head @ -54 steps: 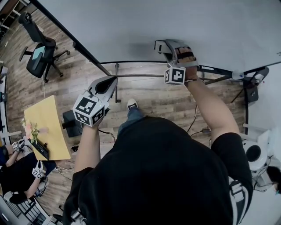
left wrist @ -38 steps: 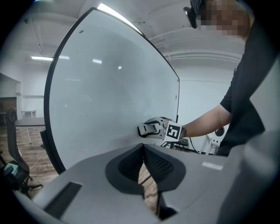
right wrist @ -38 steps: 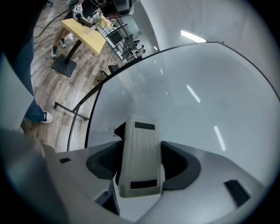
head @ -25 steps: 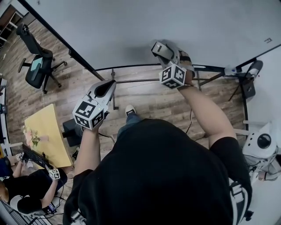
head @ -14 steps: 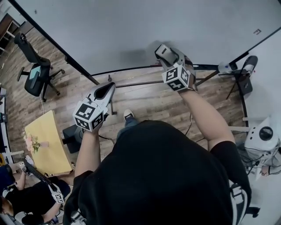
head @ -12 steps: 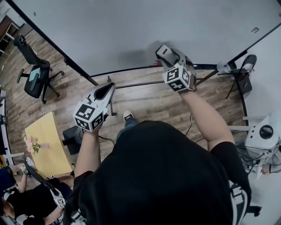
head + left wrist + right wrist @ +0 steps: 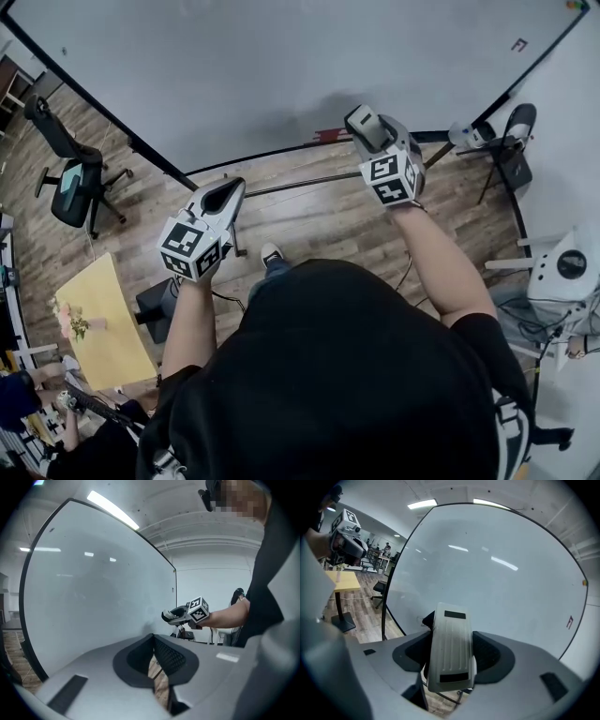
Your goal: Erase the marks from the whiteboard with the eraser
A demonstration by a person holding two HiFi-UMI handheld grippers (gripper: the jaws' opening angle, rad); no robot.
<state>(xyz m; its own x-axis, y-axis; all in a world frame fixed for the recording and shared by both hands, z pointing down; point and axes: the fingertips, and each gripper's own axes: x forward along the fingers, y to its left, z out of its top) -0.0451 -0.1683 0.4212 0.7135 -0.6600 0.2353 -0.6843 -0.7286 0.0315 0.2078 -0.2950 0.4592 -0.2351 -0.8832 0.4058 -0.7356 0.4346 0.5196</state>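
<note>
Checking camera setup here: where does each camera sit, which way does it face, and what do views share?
Head view: on the person's head, facing steeply down; whiteboard, floor, torso, left gripper, right gripper.
Left gripper view: on the left gripper, facing the whiteboard along its shut jaws; right gripper and forearm beyond.
Right gripper view: on the right gripper, facing the whiteboard; jaws hold the eraser.
Shared: the whiteboard appears in all three.

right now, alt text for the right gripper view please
The right gripper clamps a pale grey eraser between its fingers, facing a large whiteboard. The board looks mostly clean, with a small red mark near its right edge.
</note>
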